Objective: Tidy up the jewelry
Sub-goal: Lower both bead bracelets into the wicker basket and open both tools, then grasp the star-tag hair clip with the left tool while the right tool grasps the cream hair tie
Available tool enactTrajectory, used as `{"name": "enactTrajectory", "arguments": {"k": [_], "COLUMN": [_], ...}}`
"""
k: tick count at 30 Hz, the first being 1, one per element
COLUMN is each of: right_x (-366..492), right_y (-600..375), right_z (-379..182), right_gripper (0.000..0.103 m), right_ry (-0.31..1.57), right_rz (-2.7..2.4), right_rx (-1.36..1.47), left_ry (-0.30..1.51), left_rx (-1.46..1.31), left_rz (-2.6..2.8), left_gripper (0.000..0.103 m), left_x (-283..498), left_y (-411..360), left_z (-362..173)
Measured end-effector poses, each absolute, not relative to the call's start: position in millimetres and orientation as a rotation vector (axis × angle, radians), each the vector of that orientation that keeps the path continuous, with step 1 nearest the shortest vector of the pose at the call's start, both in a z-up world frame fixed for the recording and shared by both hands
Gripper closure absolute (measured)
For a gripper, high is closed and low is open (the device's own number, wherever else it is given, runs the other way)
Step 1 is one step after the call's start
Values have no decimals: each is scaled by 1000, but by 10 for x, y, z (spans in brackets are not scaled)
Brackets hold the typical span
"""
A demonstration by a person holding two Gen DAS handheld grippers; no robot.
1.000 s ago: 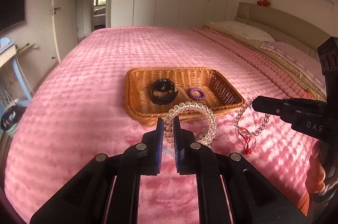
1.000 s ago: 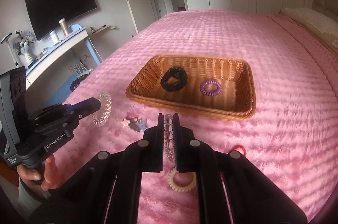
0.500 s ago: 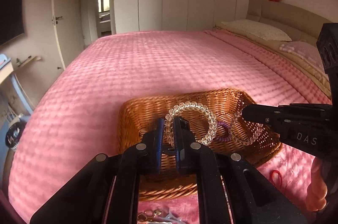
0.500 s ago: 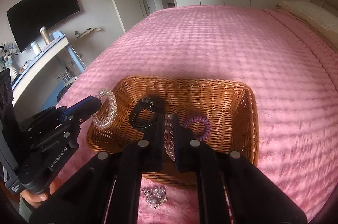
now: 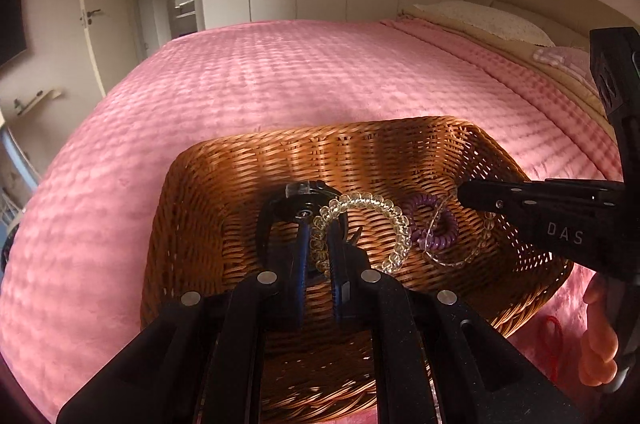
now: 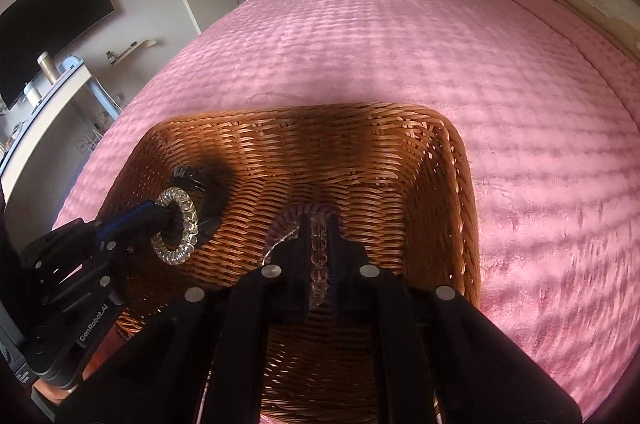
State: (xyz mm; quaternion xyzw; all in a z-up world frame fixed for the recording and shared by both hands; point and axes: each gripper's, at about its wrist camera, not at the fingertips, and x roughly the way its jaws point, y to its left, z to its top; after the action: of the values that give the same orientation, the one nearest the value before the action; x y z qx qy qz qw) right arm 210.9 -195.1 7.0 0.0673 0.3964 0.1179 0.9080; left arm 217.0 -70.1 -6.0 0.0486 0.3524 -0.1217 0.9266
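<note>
Over the wicker basket (image 5: 208, 192) on the pink bedspread (image 5: 240, 84), the left gripper (image 5: 320, 252) pinches a clear spiral hair tie (image 5: 394, 220); the right gripper (image 6: 320, 256) clamps a clear bead bracelet (image 6: 319, 264) above a purple coil tie (image 5: 438, 228).

The right tool (image 6: 319, 244) hides most of the purple coil (image 6: 286, 220).

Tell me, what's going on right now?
Left gripper shut on clear spiral band. Right gripper shut on bead bracelet. Both over wicker basket. Nothing blocking.
</note>
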Motion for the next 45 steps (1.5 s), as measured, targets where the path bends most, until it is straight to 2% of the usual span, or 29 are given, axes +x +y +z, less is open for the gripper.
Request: {"name": "enactTrajectory", "arguments": {"k": [3,4,5,6,7,8,18,25,28,32,39,42,43,45], "right_x": [2113,2089,2059,2011,1955,1896,1090,404,130,-49,-183,-166,-152,-110], "right_y": [-1978,-1996,-2019,-2037,-2050,-2059,-2054,-1982,-1955,-1968,-1859,-1798,-1782,-1769], "right_z": [80,96,117,152,189,230,767,919,767,422,-101,-332,-400,-505], "right_gripper": [95,90,80,72,55,52,52,53,54,68,69,78,85,85], "right_ry": [818,811,801,788,771,756,642,583,588,647,738,795,810,833], "right_rz": [203,198,196,186,178,176,212,219,221,250,275,272,271,250], "right_rx": [129,132,137,136,133,130,122,86,77,111,136,146,150,155], "left_ry": [700,698,691,681,673,668,556,502,517,570,678,736,756,778], "left_rx": [114,109,102,93,83,74,7,-22,-47,-69,-101,-94,-87,-81], "left_rz": [-247,-253,-253,-253,-257,-263,-318,-341,-359,-388,-446,-475,-480,-493], "left_gripper": [90,77,65,62,60,60,60,54,53,53,53,53,53,53], "left_x": [2116,2099,2076,2040,2000,1965,1188,526,273,-13,-295,-350,-355,-362], "left_y": [-718,-712,-700,-676,-651,-630,-431,-282,-196,-129,-114,-184,-216,-272], "left_z": [-23,0,30,70,115,158,782,1003,921,651,74,-139,-207,-308]}}
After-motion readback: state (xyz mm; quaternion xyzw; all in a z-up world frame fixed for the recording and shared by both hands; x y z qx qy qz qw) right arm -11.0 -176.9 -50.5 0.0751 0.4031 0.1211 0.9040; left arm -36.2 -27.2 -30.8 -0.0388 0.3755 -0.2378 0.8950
